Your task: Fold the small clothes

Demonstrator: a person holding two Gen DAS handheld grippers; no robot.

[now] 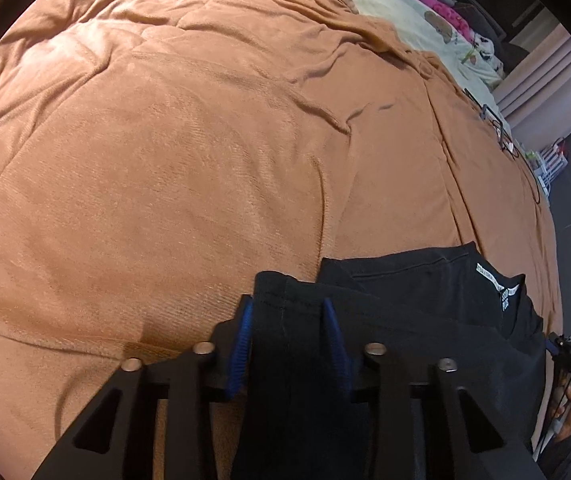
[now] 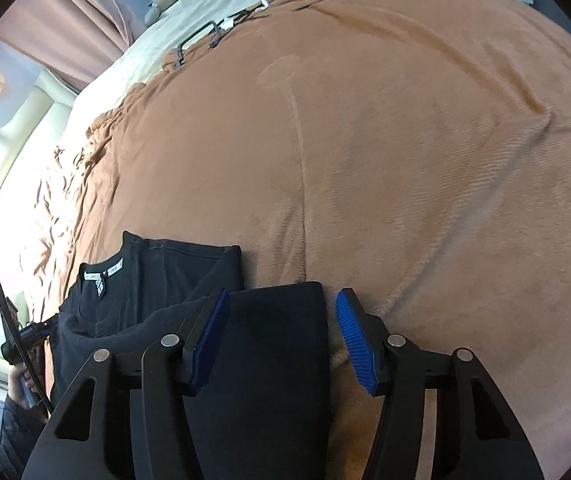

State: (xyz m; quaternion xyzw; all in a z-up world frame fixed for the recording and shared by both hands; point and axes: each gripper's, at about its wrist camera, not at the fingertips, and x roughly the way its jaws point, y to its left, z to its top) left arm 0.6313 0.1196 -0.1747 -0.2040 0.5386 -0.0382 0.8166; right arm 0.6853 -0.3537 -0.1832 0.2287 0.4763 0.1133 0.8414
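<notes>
Bed (image 1: pixel 205 160) under rust blanket; black shirt (image 1: pixel 425 280) at lower frame, soft, limp, light. Left claw (image 1: pixel 288 320) pinching hem fold; right claw (image 2: pixel 281 320) gaping, fabric between, unclamped. Best grip: doubled hem corners.

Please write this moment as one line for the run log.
step: folding | item: black shirt on brown blanket | left claw: closed on shirt fold | right claw: open around shirt edge
</notes>
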